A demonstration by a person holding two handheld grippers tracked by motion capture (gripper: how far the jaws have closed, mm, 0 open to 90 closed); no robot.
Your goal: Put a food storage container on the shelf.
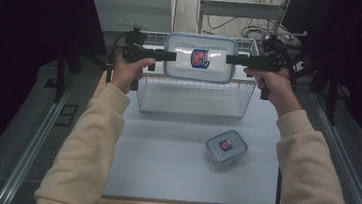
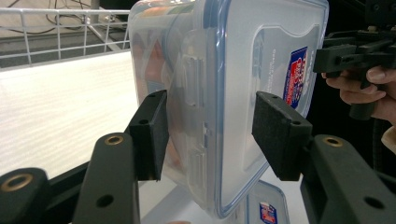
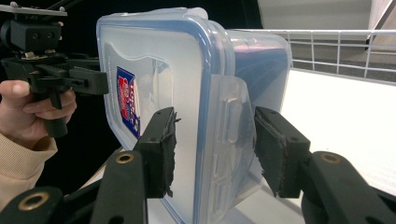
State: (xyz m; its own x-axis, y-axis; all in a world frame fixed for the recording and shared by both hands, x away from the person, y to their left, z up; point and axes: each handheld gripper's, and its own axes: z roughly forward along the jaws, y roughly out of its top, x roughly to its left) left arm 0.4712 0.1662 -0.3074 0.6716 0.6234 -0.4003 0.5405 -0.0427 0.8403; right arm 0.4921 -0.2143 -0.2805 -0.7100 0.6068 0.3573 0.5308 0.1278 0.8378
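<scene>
Between the fingers [image 2: 149,135] of the left gripper [image 2: 210,140] the latch edge of a large clear container [image 2: 243,70] is being straddled: one pad is sitting against the tub side, the other is standing slightly off the blue-rimmed lid, so the fingers are being kept spread around that edge rather than clamped on it. At the opposite edge, the fingers [image 3: 161,149] of the right gripper [image 3: 215,151] are being held the same way, parted on either side of the side latch with a small gap at the tub-side pad. From above, the left gripper [image 1: 166,56] and right gripper [image 1: 236,59] are being pointed inward at the two short ends of the container [image 1: 201,57], which is being kept lifted, lid toward the camera, over the near part of a wire basket [image 1: 194,96]. Whether its weight is being carried by the pads cannot be told. Nearer on the bench [image 1: 164,150], well apart from the basket, a small lidded container [image 1: 226,147] is lying flat.
</scene>
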